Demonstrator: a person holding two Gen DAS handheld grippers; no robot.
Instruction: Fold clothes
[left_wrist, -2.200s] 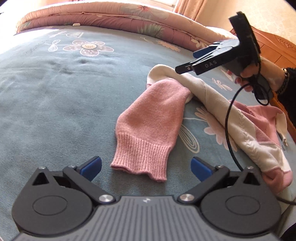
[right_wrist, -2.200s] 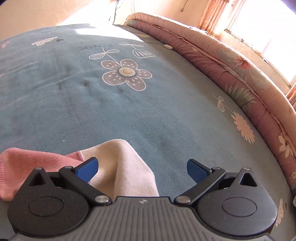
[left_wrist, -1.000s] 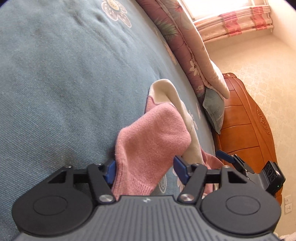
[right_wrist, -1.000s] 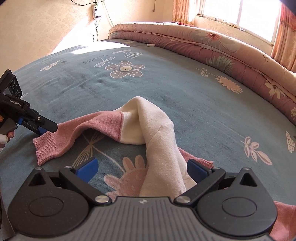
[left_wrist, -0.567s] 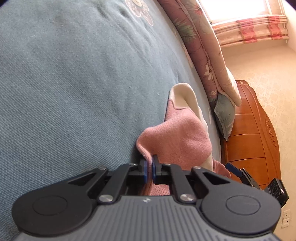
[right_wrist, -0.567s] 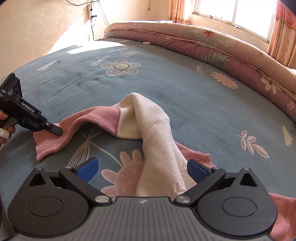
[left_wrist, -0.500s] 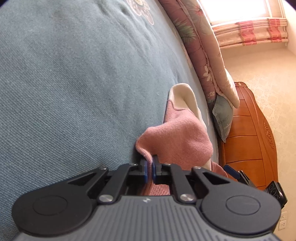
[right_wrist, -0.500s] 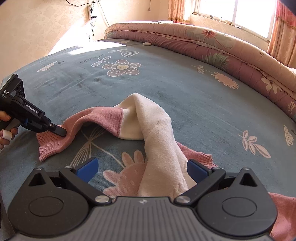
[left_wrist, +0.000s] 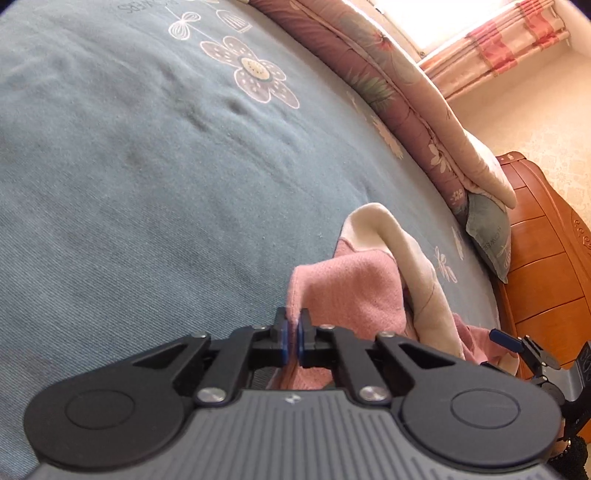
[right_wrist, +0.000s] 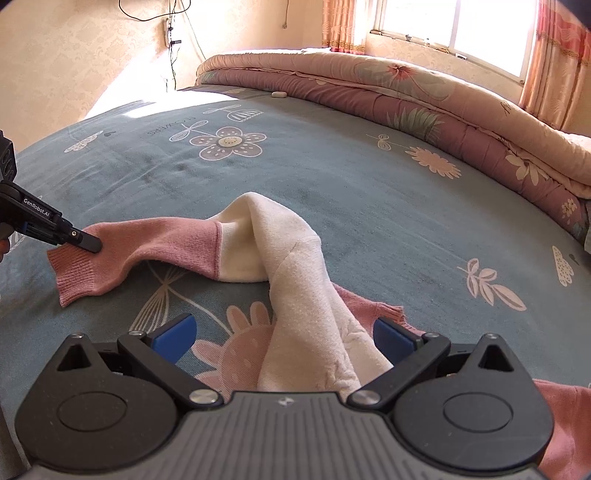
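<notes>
Your left tongs (left_wrist: 290, 334) come in low and nearly level with the bed (left_wrist: 147, 184), pads pressed together on an edge of the pink sleeve (left_wrist: 347, 288) just behind its ribbed cuff (right_wrist: 75, 271). From the right wrist view, those same tongs (right_wrist: 86, 242) reach in from the left edge, tips pinching the sleeve so the cuff hangs slightly off the blue bedspread. A bit of your left hand shows at that edge; most of it is cut off.

Your right tongs (right_wrist: 284, 338) are spread wide and grip nothing. They hover low over the sweater (right_wrist: 306, 295), whose cream body runs up between the blue pads (right_wrist: 177, 334). Whether the pads touch the fabric is hard to tell.

The sweater lies crumpled on the bed, pink sleeve stretched to the left, cream part humped in the middle, more pink at the lower right running out of view. The tongs' housing hides its near end. A rolled quilt (right_wrist: 406, 107) lies along the far side of the bed
</notes>
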